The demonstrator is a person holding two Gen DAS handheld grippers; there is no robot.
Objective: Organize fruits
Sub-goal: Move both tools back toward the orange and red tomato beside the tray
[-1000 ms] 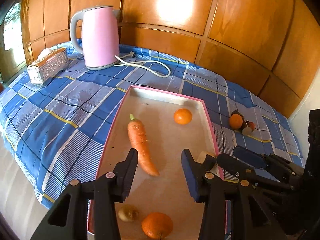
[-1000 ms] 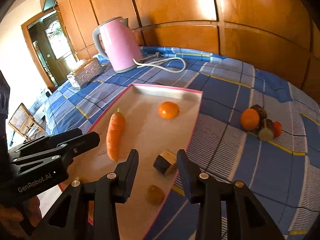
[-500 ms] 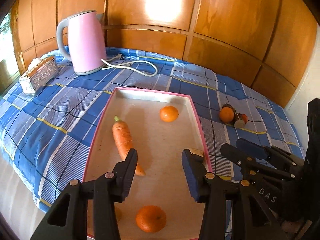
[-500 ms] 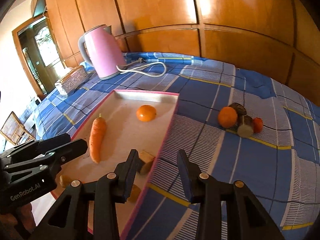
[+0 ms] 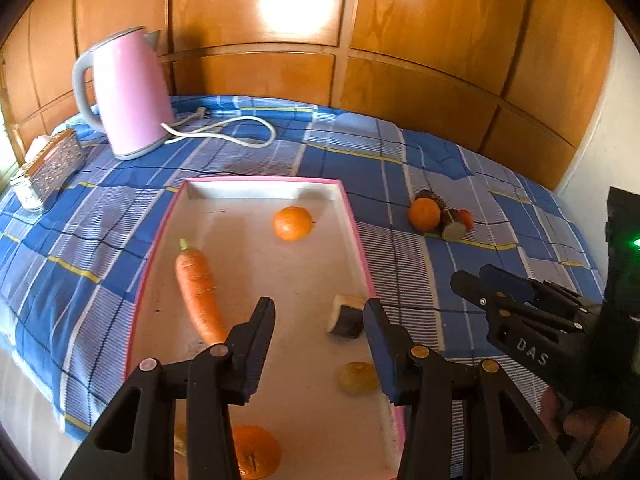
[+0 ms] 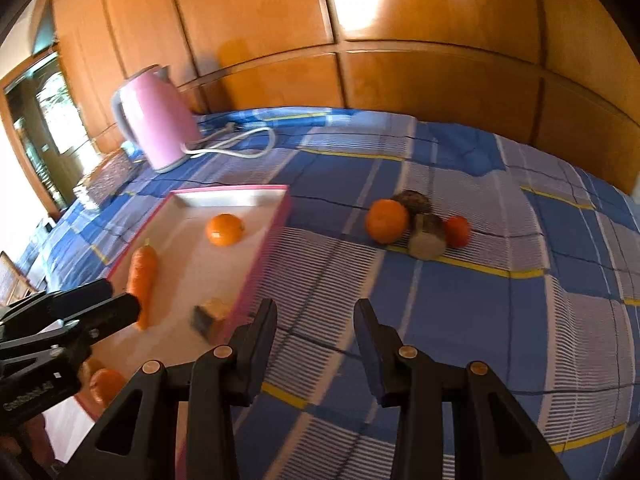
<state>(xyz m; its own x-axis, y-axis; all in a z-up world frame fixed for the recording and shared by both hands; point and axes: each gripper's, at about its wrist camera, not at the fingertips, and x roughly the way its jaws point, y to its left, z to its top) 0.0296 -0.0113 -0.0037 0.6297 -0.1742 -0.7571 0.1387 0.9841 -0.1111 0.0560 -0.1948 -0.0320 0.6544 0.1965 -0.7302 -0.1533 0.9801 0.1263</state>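
Observation:
A pink-rimmed tray (image 5: 356,236) (image 6: 276,220) lies on the blue plaid cloth. It holds a carrot (image 5: 196,288) (image 6: 142,280), an orange (image 5: 292,223) (image 6: 225,229), a dark cut chunk (image 5: 346,316) (image 6: 210,316), a small yellowish fruit (image 5: 358,378) and a second orange (image 5: 256,458) at the near end. On the cloth to the right sits a cluster: an orange (image 6: 387,220) (image 5: 425,214), two dark pieces (image 6: 428,236) and a small red fruit (image 6: 457,231). My left gripper (image 5: 318,320) hangs open over the tray, holding nothing. My right gripper (image 6: 316,320) is open over the cloth, right of the tray.
A pink kettle (image 5: 124,92) (image 6: 158,120) with a white cord (image 5: 236,132) stands at the back left. A silver patterned box (image 5: 48,168) sits at the far left edge. Wooden panels close off the back. A hand (image 5: 580,432) holds the right gripper's handle.
Both grippers have shifted to the right: the left one now sits over the tray's right half, the right one has left the tray and is over the cloth. Jaws unchanged.

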